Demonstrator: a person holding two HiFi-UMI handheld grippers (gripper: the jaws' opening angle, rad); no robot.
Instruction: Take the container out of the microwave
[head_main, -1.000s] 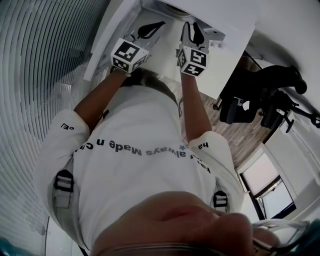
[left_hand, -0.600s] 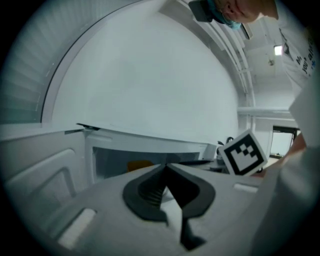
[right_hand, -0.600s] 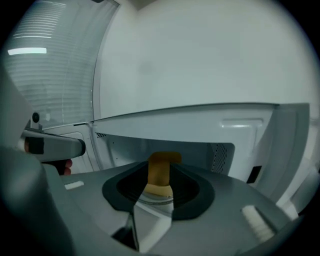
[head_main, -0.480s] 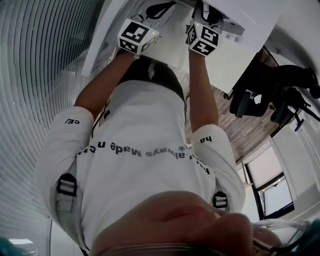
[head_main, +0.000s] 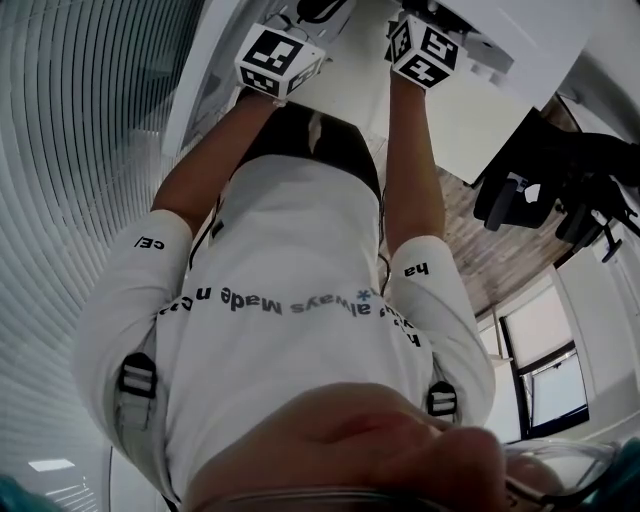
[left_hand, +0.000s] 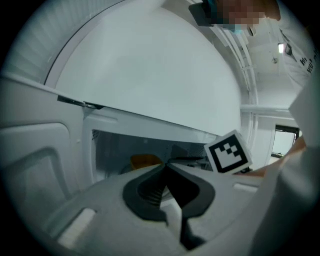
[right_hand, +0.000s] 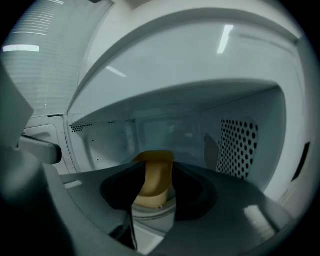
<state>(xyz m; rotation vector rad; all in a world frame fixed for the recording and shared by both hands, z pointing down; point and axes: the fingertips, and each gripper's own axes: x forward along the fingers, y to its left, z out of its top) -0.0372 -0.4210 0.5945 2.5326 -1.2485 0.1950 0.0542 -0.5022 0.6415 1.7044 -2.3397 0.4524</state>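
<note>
I'm seeing the tan container standing inside the open microwave on its turntable, showing right in the gap between the jaws of the right gripper. Those jaws are spread wide and have just been opening. Their dark pads are flanking the container on both sides, and I can't tell whether either one is touching it. The left gripper is holding its jaws pressed together at the tips with nothing between them. From there the container is peeking out beyond and just left of the tips, and the right gripper's marker cube is sitting to their right
</note>
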